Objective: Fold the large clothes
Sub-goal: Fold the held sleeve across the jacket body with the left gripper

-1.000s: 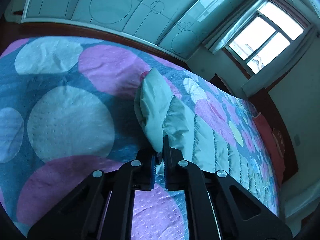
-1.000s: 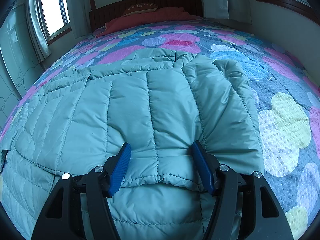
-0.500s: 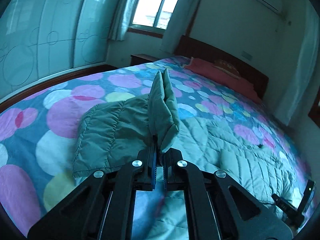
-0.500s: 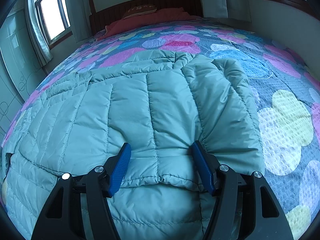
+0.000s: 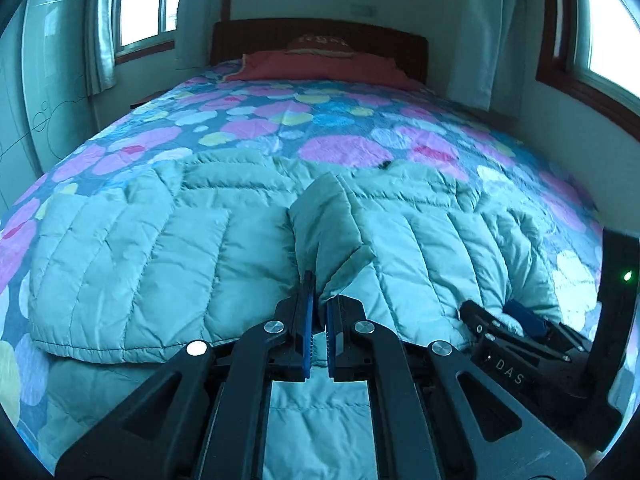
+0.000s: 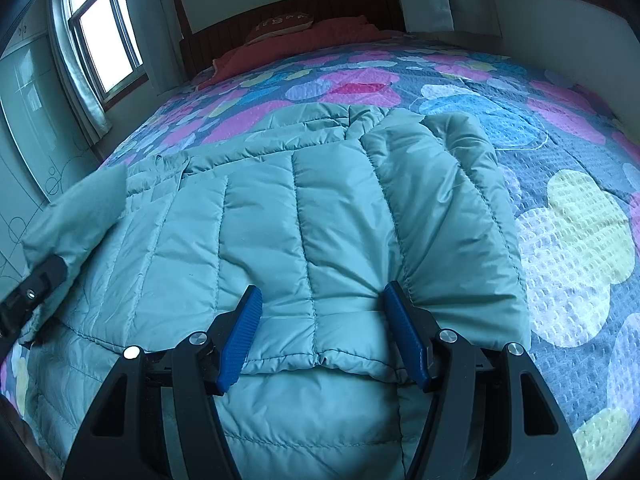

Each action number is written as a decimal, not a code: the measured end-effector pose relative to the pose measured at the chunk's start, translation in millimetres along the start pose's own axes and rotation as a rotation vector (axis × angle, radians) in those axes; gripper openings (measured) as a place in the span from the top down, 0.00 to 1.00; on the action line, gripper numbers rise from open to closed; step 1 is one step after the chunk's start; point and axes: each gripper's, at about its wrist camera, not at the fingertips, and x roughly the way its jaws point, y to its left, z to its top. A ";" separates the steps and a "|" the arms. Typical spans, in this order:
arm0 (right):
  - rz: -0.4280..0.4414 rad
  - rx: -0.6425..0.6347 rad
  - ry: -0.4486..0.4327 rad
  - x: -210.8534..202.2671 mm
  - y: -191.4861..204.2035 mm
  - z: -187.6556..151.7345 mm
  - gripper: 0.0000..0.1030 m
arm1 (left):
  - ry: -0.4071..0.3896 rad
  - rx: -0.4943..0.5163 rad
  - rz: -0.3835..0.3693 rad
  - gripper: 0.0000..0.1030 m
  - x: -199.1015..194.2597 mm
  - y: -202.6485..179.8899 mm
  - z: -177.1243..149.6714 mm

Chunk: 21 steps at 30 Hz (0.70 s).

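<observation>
A teal quilted puffer jacket (image 5: 168, 264) lies spread on the bed, also filling the right wrist view (image 6: 312, 240). My left gripper (image 5: 318, 300) is shut on the end of the jacket's sleeve (image 5: 324, 224), holding it above the jacket's body. My right gripper (image 6: 322, 312) is open, its blue pads resting on the folded jacket edge near the front. The right gripper also shows in the left wrist view (image 5: 516, 320). The left gripper with the sleeve shows at the left edge of the right wrist view (image 6: 36, 280).
The bed has a bedspread with pink, blue and yellow dots (image 5: 320, 120) (image 6: 576, 224). A red pillow (image 5: 320, 60) and dark headboard (image 6: 288, 12) stand at the far end. Windows (image 5: 140, 4) and walls flank the bed.
My left gripper has swung the sleeve from the bed's left side over onto the jacket's body. The right gripper has stayed in place, open on the jacket.
</observation>
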 end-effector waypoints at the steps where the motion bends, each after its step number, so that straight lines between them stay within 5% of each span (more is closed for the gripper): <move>1: 0.001 0.001 0.000 0.4 0.2 0.2 0.39 | 0.029 0.009 0.002 0.94 7.4 -5.0 -4.1; 3: 0.003 0.003 0.000 0.6 0.3 0.7 0.39 | 0.054 0.016 0.014 0.90 13.1 -8.7 -10.2; 7: 0.007 0.008 0.000 -0.9 -1.3 0.3 0.39 | 0.027 -0.012 -0.017 0.55 -5.0 -3.7 -10.2; 15: 0.006 0.028 0.002 -20.4 -1.3 0.4 0.39 | -0.028 -0.077 -0.023 0.47 -61.6 43.5 -16.1; 21: 0.078 -0.007 -0.011 -42.2 33.4 3.6 0.39 | -0.038 -0.159 0.112 0.46 -79.3 116.4 -24.5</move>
